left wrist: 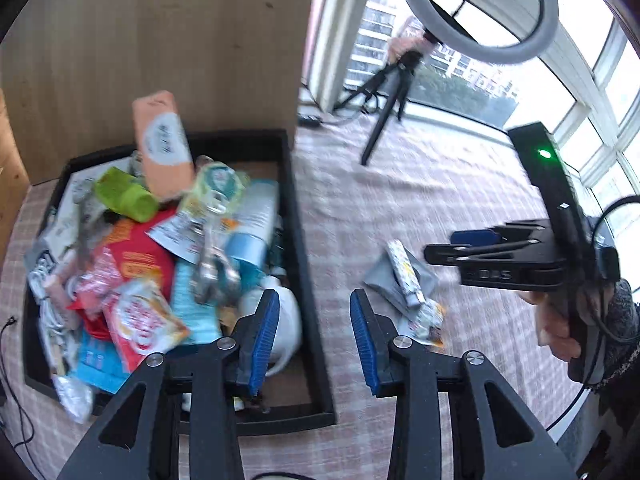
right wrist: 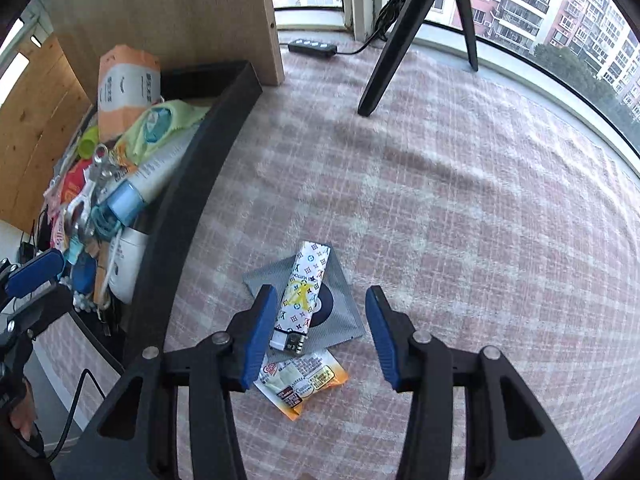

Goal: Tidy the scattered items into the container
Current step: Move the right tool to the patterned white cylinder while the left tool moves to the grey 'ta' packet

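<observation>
The black rectangular tray [left wrist: 308,280] that serves as the container sits on a pink-and-white checked cloth surface [right wrist: 440,200], against a pale wooden panel [left wrist: 160,40], and it is heaped with small goods: an orange-and-white upright packet [left wrist: 162,144], a lime-green rolled pouch [left wrist: 126,196], a white tube with a light-blue cap [left wrist: 254,224], a red snack bag [left wrist: 138,260], a white rounded bottle [left wrist: 286,312] and more wrappers too jumbled to tell apart; the left gripper [left wrist: 314,338] hangs over the tray's right wall with its blue-padded fingers [left wrist: 262,340] spread and nothing between them; the right gripper [right wrist: 316,336] points steeply down at the three things still outside the tray, its fingers [right wrist: 258,340] likewise spread and pinching nothing; between them lies a white slim rectangular case printed with coloured monograms [right wrist: 302,292], resting on top of a grey flat foil sachet [right wrist: 340,308], with an orange-and-white snack packet [right wrist: 302,380] just below and partly under the case's end (the left finger's pad stands just beside the case, though whether it touches I cannot tell); these three lie near the tray, apart from its wall; further off stand the black legs of a tripod [right wrist: 384,52] carrying a ring light [left wrist: 480,4], and a black power strip [right wrist: 312,47] lies by the window.
</observation>
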### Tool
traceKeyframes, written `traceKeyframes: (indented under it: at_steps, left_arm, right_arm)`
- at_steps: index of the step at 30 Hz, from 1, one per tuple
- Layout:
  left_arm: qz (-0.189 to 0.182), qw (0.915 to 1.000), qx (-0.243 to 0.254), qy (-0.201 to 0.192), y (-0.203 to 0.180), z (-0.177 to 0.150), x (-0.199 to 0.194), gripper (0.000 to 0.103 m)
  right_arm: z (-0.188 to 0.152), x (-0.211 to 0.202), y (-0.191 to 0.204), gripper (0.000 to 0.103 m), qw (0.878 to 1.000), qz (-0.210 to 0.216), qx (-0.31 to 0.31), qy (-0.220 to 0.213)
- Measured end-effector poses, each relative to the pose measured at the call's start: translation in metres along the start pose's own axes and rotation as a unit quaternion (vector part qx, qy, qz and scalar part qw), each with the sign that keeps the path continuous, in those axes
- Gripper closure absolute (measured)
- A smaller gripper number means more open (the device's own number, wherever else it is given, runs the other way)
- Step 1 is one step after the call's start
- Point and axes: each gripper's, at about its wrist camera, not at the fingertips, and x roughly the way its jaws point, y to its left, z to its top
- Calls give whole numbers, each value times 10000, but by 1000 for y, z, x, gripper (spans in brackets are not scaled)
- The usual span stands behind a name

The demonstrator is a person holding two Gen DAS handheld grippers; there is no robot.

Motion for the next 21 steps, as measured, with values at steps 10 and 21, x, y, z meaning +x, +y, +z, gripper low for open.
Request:
traceKeyframes:
  at_steps: [10,21]
  left_arm:
    - [-194,9993,-1,313,-17,-4,26,69]
    - [-331,9981,2,521,-21,-6,42,69]
  right_arm:
    - [2,36,-2,58,9992,-197,52,334]
    - [0,36,-19,58,9966,308,510,572]
